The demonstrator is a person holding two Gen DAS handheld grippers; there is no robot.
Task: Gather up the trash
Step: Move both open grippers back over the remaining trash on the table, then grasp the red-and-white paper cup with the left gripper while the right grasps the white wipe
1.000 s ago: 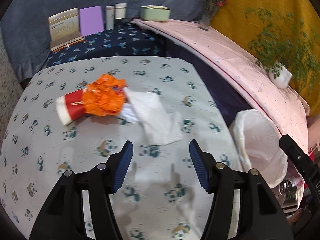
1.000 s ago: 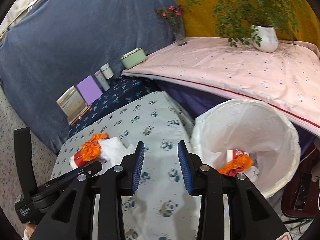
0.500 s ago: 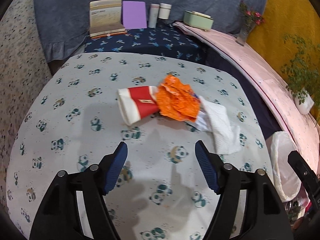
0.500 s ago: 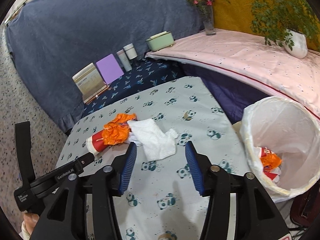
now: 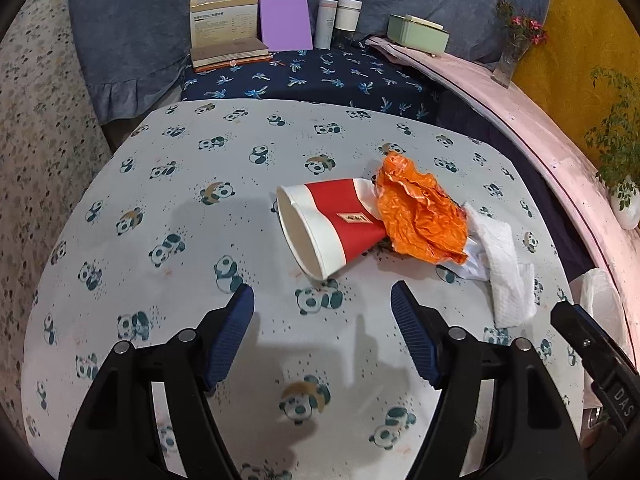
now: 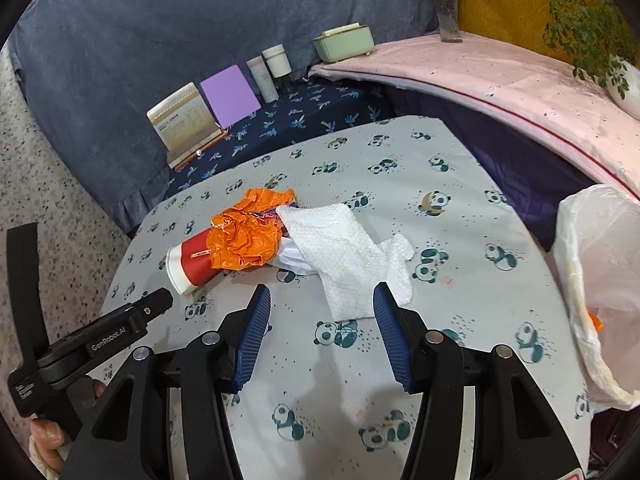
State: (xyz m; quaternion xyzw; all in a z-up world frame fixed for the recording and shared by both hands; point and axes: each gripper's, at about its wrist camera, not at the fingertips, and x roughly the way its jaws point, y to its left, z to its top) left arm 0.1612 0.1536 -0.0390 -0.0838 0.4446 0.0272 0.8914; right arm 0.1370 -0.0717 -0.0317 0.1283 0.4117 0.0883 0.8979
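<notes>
A red and white paper cup (image 5: 328, 228) (image 6: 192, 260) lies on its side on the panda-print table (image 5: 160, 208). A crumpled orange wrapper (image 5: 420, 212) (image 6: 248, 232) rests against it, and a white paper towel (image 5: 504, 268) (image 6: 344, 252) lies beside that. My left gripper (image 5: 322, 304) is open and empty, just short of the cup's mouth. My right gripper (image 6: 322, 300) is open and empty, close to the towel's near edge. A bin with a white bag (image 6: 600, 280) stands at the table's right edge, with orange trash inside.
Behind the table a dark blue surface (image 5: 320, 76) holds a book stand (image 5: 224, 28), a purple card (image 5: 285, 22), two bottles (image 5: 338, 22) and a green box (image 5: 418, 34). A pink-covered ledge (image 6: 500, 80) with a vase and plant runs along the right.
Both grippers have swung left from the bin toward the trash pile and come closer to it. Both jaws have opened wider.
</notes>
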